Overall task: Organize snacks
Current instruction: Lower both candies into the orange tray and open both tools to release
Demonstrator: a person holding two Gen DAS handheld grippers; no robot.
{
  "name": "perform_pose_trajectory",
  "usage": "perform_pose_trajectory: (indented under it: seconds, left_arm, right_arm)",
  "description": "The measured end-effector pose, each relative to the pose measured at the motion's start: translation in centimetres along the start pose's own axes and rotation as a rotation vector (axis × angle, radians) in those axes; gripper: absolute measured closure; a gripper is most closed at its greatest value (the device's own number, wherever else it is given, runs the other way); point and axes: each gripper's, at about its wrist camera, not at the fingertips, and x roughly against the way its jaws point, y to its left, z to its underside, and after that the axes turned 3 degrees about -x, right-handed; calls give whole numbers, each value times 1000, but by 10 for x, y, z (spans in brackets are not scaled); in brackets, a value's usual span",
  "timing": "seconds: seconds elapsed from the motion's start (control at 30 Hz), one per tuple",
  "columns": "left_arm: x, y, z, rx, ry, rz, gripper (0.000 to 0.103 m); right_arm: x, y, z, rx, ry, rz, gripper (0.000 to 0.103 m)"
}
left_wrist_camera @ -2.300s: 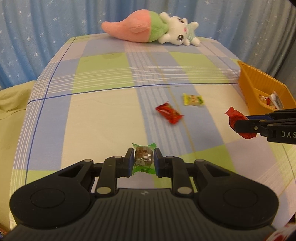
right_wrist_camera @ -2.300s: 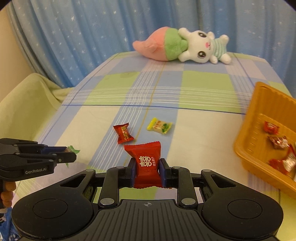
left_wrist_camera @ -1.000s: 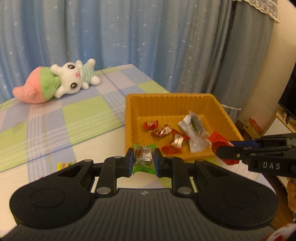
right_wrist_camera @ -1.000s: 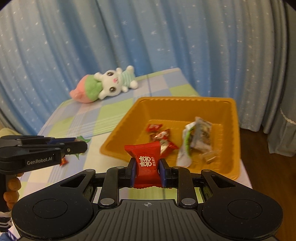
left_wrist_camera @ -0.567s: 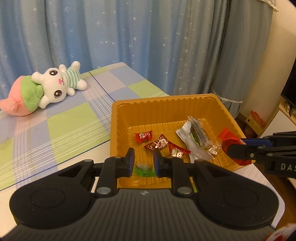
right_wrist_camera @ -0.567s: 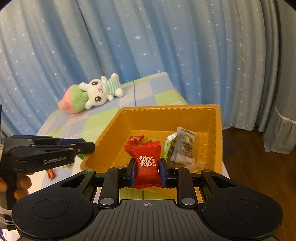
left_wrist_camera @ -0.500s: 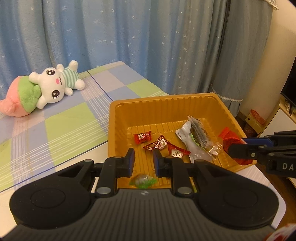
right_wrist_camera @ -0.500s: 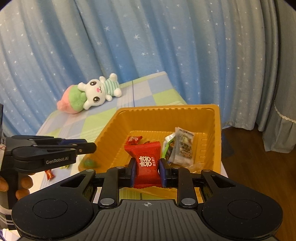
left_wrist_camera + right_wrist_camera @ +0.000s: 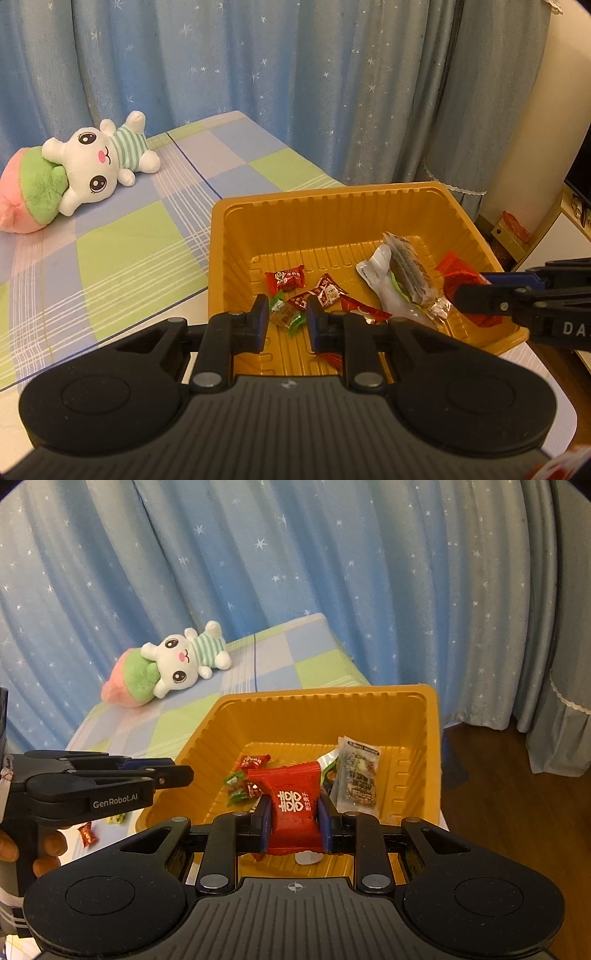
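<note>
An orange tray holds several wrapped snacks. My left gripper is open above the tray's near left edge; a green-wrapped candy lies loose on the tray floor below, also seen in the right wrist view. My right gripper is shut on a red snack packet and holds it over the tray's near side. It enters the left wrist view from the right with the red packet.
A plush bunny lies at the far end of the checked tablecloth. A red candy and a yellow candy lie on the table left of the tray. Blue star curtains hang behind.
Both grippers swung from the table to the tray. My left gripper opened and the green-wrapped candy dropped into the tray. My right gripper still holds the red packet.
</note>
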Motion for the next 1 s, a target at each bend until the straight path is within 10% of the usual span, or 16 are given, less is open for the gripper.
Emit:
perform_pose_trajectory:
  seconds: [0.7,0.77,0.83,1.0]
  left_arm:
    - [-2,8,-11,50,-3,-23,83]
    - [-1,9,-12,56,-3,-26,81]
    - [0,9,-11,61,-4,-31,78]
    - [4,9,-10,72,-2,-32,73]
  right_arm:
    - [-52,3,-37,-21,-20,-33,76]
    - [-54,3,-40,-35,-38,-29,67]
    - [-53,3,-41,-49,-63,-27,38]
    - [-47,3,-41,-37,-89,-30,34]
